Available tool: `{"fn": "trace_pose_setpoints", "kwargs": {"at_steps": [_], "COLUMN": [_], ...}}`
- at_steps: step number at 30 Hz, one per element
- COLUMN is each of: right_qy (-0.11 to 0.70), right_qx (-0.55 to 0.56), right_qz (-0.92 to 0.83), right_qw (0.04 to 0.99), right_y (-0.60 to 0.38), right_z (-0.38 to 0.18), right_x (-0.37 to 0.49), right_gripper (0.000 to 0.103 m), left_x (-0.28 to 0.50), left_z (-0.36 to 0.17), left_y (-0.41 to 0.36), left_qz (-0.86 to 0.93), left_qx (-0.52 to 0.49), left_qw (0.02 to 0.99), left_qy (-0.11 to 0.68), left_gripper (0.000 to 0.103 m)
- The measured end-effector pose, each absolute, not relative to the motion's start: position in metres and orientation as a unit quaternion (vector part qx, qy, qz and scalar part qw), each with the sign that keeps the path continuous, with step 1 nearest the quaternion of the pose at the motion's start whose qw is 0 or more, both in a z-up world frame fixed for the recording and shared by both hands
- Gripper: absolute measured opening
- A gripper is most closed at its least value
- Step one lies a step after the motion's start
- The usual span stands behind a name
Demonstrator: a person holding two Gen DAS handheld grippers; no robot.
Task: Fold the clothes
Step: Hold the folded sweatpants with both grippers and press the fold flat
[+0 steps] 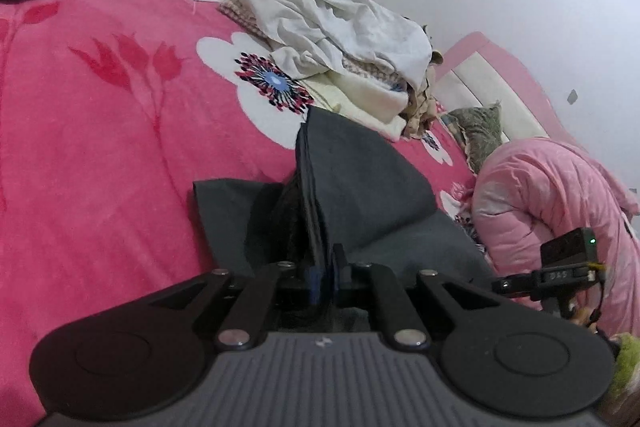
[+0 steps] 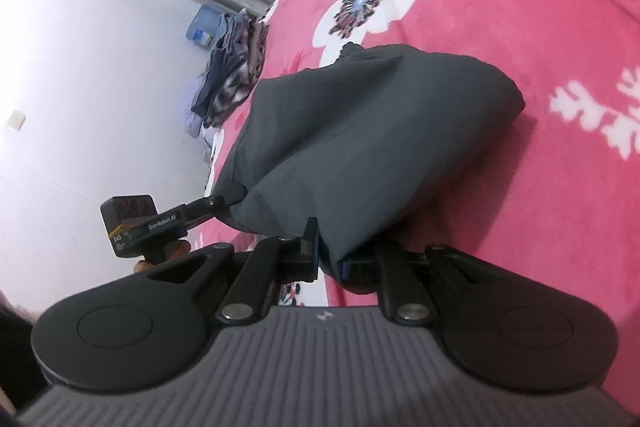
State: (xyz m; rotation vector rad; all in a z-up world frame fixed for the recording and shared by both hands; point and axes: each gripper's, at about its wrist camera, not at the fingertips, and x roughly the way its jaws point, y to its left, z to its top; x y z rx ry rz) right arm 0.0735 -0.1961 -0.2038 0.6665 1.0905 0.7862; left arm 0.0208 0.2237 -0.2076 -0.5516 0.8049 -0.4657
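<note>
A dark grey garment (image 1: 360, 179) lies folded in layers on the pink flowered blanket (image 1: 100, 107). My left gripper (image 1: 326, 259) is shut on its stacked edge, which rises like a tent in front of the fingers. In the right wrist view the same garment (image 2: 360, 131) bulges up from the blanket (image 2: 540, 7), and my right gripper (image 2: 326, 251) is shut on its near corner. The left gripper (image 2: 236, 193) shows there too, pinching the cloth's left edge. The right gripper's body (image 1: 560, 267) appears at the right of the left wrist view, fingertips hidden.
A heap of white and cream clothes (image 1: 328, 27) sits beyond the garment. A pink padded jacket (image 1: 552, 195) lies to the right near a pillow (image 1: 480, 131) and pink headboard (image 1: 492, 67). Dark striped clothes (image 2: 232, 75) lie at the bed's far edge.
</note>
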Motion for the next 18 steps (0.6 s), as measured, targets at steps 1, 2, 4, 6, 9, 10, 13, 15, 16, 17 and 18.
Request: {"fn": "trace_pose_setpoints", "kwargs": {"at_steps": [1, 2, 4, 6, 9, 10, 13, 15, 16, 17, 18], "right_qy": [0.497, 0.497, 0.49, 0.475, 0.451, 0.442, 0.424, 0.418, 0.418, 0.42, 0.424], "right_qx": [0.312, 0.324, 0.351, 0.379, 0.417, 0.432, 0.468, 0.468, 0.457, 0.443, 0.431], "right_qz": [0.354, 0.351, 0.343, 0.336, 0.315, 0.306, 0.277, 0.269, 0.271, 0.274, 0.278], "right_qw": [0.728, 0.725, 0.721, 0.72, 0.724, 0.724, 0.724, 0.73, 0.737, 0.743, 0.746], "right_y": [-0.198, -0.198, -0.203, -0.21, -0.221, -0.224, -0.228, -0.225, -0.222, -0.219, -0.218], "right_z": [-0.207, -0.21, -0.213, -0.216, -0.221, -0.224, -0.235, -0.238, -0.237, -0.236, -0.235], "right_x": [0.074, 0.073, 0.07, 0.067, 0.064, 0.064, 0.067, 0.069, 0.068, 0.067, 0.064], "right_gripper": [0.016, 0.02, 0.034, 0.043, 0.049, 0.049, 0.047, 0.03, 0.023, 0.017, 0.013], "left_x": [0.023, 0.026, 0.032, 0.04, 0.06, 0.068, 0.089, 0.097, 0.099, 0.099, 0.098], "left_z": [-0.205, -0.202, -0.196, -0.192, -0.19, -0.192, -0.199, -0.201, -0.201, -0.199, -0.195], "left_y": [0.223, 0.222, 0.221, 0.218, 0.209, 0.206, 0.194, 0.189, 0.188, 0.189, 0.19], "left_qz": [-0.222, -0.223, -0.228, -0.232, -0.228, -0.225, -0.207, -0.194, -0.191, -0.192, -0.196], "left_qx": [-0.258, -0.255, -0.252, -0.246, -0.227, -0.222, -0.21, -0.207, -0.21, -0.217, -0.224], "left_qw": [0.859, 0.86, 0.862, 0.863, 0.866, 0.867, 0.871, 0.875, 0.877, 0.879, 0.88], "left_qy": [0.383, 0.382, 0.377, 0.374, 0.382, 0.385, 0.393, 0.392, 0.388, 0.38, 0.37], "left_gripper": [0.017, 0.028, 0.042, 0.052, 0.052, 0.052, 0.043, 0.016, 0.015, 0.009, 0.007]}}
